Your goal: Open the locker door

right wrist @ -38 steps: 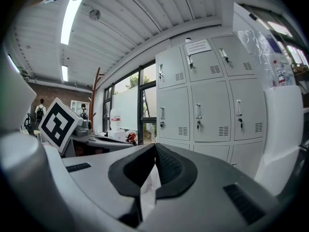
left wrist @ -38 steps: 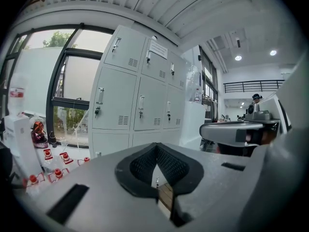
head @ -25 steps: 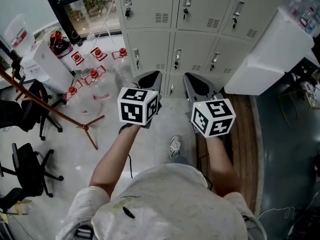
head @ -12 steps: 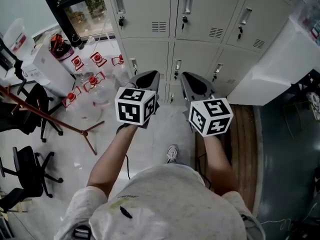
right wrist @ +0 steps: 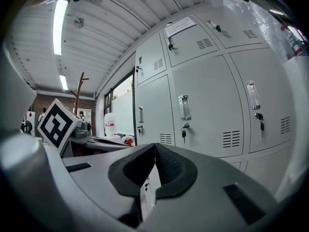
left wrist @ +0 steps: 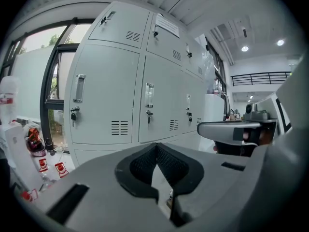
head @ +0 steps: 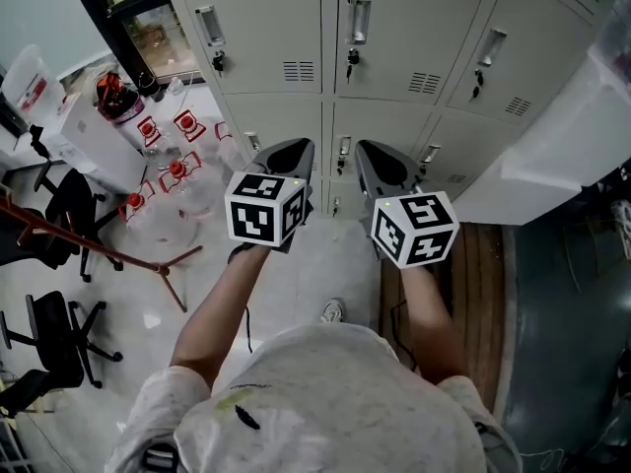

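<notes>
Change: the lockers (head: 380,37) fill more of the head view than a second ago. Both grippers have travelled toward them, so the approach is under way, with no handle reached yet.
Bottles (head: 175,170): red-capped, on the floor by the bank's left edge, clear of the path.
Left gripper (head: 296,150): clenched and empty, pointing at the bank.
Door: every door is closed. The upper middle door's handle (head: 358,20), with a key (head: 350,62) below it, is well apart from both tips. Which door is meant I cannot tell.
Right gripper (head: 380,156): clenched, holding nothing, just beside the left.
White box (head: 552,136): at the bank's right edge, hiding part of the lower right door.
In the way: nothing lies between tips and handles. The jaws likely need to part before taking a handle.
</notes>
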Tool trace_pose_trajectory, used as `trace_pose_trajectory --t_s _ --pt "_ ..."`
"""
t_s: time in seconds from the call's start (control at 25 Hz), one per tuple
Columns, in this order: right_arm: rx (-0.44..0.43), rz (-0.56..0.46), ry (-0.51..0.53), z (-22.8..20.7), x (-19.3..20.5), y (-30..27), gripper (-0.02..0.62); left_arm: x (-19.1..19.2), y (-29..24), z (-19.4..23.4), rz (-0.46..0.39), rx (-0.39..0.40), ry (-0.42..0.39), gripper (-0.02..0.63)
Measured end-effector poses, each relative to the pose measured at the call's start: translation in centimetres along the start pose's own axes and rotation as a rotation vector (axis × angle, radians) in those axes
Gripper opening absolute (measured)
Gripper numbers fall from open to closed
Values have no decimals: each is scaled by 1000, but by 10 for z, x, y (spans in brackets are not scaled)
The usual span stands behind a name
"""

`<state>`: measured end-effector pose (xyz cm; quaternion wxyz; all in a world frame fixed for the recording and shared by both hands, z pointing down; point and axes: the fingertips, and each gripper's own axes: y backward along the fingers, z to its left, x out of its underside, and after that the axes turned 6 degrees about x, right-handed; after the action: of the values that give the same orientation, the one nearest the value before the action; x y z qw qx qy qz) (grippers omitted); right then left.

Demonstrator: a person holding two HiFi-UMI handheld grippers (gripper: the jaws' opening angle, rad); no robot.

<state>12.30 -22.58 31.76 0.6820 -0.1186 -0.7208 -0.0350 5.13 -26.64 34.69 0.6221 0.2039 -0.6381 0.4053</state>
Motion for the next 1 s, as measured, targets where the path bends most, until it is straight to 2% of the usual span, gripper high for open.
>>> trace_pose_trajectory --t_s 0.44,0.76,1.0 --pt "-55 -27 -5 -32 -10 -32 5 -20 -47 9 -12 -19 -8 6" --pt "0 -58 -15 -48 -23 -53 5 -30 -67 21 -5 -1 -53 6" --pt "24 -75 6 -48 -35 -74 5 -45 -84 38 -19 57 -83 6"
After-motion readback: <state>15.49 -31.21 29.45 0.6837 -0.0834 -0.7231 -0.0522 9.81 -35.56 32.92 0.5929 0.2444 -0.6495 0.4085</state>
